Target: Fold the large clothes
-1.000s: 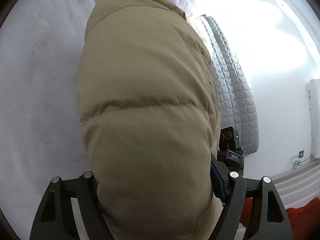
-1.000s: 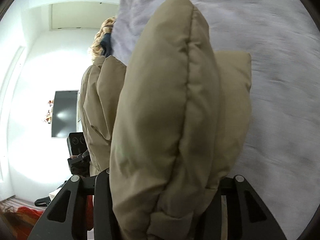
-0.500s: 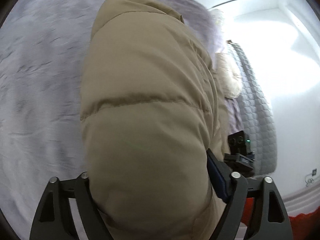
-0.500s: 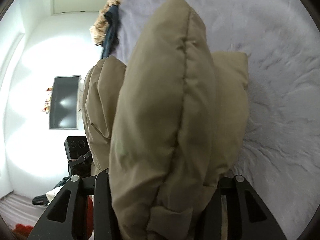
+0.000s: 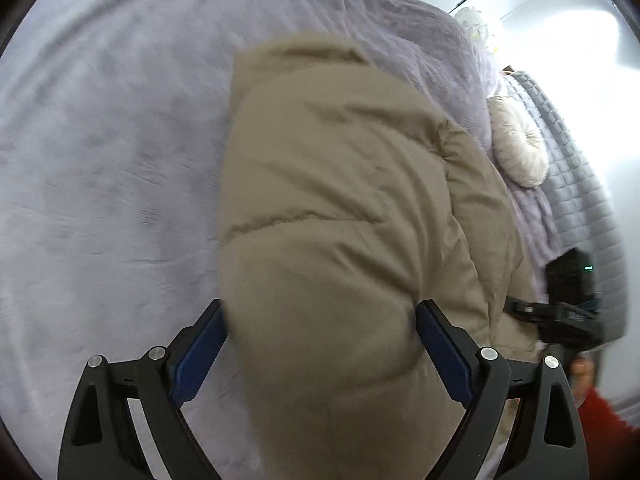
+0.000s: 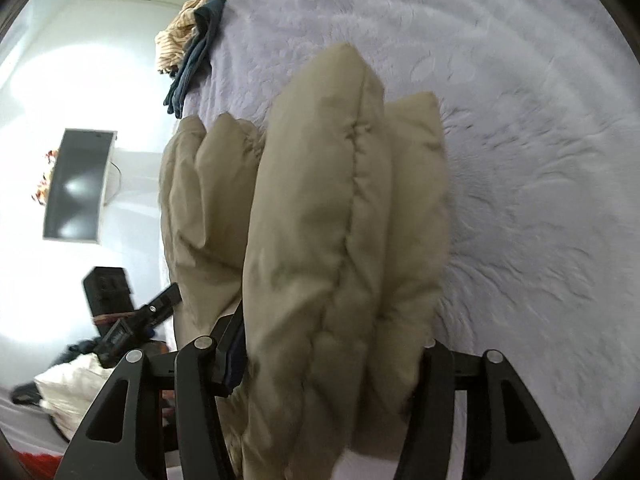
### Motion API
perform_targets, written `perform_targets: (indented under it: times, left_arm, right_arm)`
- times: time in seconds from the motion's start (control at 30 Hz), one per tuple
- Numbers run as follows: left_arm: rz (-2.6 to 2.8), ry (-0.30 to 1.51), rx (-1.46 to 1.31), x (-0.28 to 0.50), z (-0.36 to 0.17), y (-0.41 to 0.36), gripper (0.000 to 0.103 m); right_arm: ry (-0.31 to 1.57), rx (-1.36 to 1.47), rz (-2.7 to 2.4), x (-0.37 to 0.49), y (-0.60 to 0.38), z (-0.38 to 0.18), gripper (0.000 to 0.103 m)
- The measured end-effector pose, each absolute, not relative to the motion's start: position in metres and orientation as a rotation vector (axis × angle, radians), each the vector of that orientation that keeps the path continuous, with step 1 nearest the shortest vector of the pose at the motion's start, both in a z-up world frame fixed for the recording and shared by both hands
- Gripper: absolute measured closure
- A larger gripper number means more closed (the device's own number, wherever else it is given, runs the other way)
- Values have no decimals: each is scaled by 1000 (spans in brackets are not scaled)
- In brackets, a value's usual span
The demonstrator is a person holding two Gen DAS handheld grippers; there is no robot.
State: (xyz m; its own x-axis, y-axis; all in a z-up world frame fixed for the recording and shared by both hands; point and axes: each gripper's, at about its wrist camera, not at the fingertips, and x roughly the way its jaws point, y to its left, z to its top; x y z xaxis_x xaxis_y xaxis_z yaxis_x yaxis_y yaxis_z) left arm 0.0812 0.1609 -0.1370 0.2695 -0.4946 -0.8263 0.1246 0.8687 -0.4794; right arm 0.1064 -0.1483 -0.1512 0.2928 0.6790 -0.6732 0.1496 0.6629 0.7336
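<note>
Firstly, from the left wrist: looks down over a lilac fleece blanket [image 5: 100, 160] filling the left of the view. Shows, in the middle, a tan puffer jacket [image 5: 340, 208] lying bunched on that blanket. Frames the near end of it with the left gripper [image 5: 320, 306], blue pads [image 5: 196, 352] splayed wide and just opened further, inner faces bare, only the tips brushing the padding between them. Takes in, further right, a round cream cushion [image 5: 518, 148] beside a grey quilted cover [image 5: 580, 184].

Next, from the right wrist: catches a dark screen [image 6: 78, 188] on a white wall at left, then striped and navy clothes [image 6: 192, 36] heaped at the blanket's far edge. Shows thick folds of the jacket standing between the fingers of the right gripper [image 6: 328, 336], jaws just eased wider yet pressed into the padding, right-hand pad buried under it
</note>
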Motion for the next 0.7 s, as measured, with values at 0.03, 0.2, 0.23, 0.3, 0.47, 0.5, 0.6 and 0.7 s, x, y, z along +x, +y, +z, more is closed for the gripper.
perform_targets:
  times: [0.03, 0.2, 0.23, 0.3, 0.47, 0.5, 0.6, 0.7]
  left_arm:
    - [-405, 1223, -327, 76, -129, 163, 9]
    - [-297, 1184, -179, 53, -102, 163, 9]
    - [-275, 1177, -160, 47, -99, 162, 9]
    - [-253, 1167, -163, 38, -96, 169, 9]
    - [-239, 1181, -204, 16, -99, 173, 9]
    - [-233, 1183, -201, 11, -99, 172, 9]
    - [-228, 1200, -178, 6, -101, 166, 9]
    - [-228, 1211, -173, 0, -103, 164, 9]
  right_arm:
    - [1244, 791, 389, 100, -150, -145, 44]
    - [1216, 756, 286, 77, -166, -132, 44]
    - [1213, 739, 260, 69, -169, -127, 44]
    - [1198, 688, 218, 55, -169, -113, 44]
    - [1195, 598, 193, 39, -153, -87, 44]
    - [1198, 589, 187, 33, -153, -86, 44]
    - [1209, 555, 159, 27, -142, -81, 44]
    - [1218, 495, 131, 18, -129, -79, 44]
